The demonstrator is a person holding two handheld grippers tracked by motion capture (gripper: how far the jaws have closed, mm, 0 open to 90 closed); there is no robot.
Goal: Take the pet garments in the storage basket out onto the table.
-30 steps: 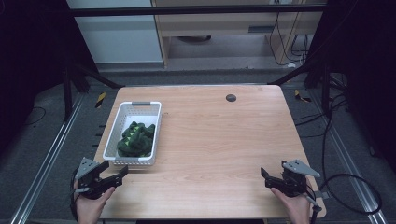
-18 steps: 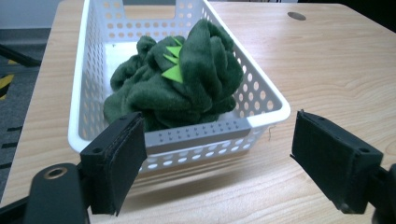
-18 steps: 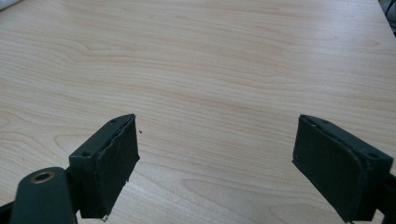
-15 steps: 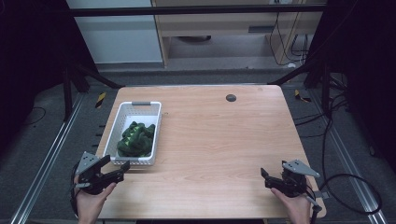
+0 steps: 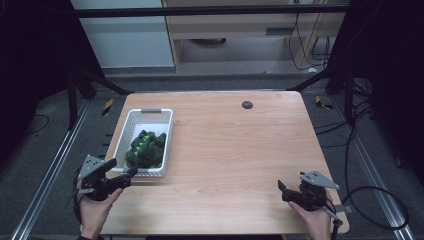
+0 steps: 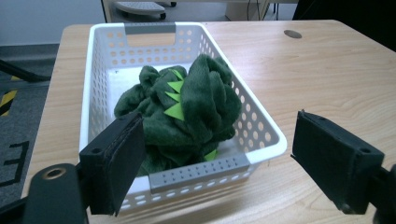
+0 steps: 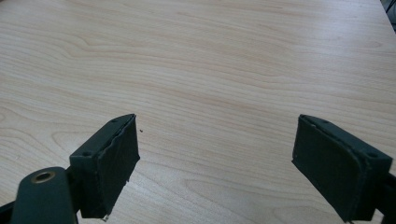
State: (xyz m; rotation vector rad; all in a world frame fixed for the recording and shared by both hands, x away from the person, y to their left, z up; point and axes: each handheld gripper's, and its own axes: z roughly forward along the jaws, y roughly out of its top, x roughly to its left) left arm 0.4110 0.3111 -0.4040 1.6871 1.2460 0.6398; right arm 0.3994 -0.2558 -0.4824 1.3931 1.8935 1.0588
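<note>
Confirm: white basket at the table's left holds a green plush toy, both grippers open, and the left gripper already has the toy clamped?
Not clamped. In the left gripper view the left gripper stands open, jaws apart short of the white basket, and the green plush toy lies untouched inside. The right gripper is open too.

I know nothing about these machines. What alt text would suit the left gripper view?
A white perforated plastic basket on a light wooden table holds a crumpled dark green plush toy with bright green felt spikes. The left gripper frames the basket's near end, its black jaws wide open.
</note>
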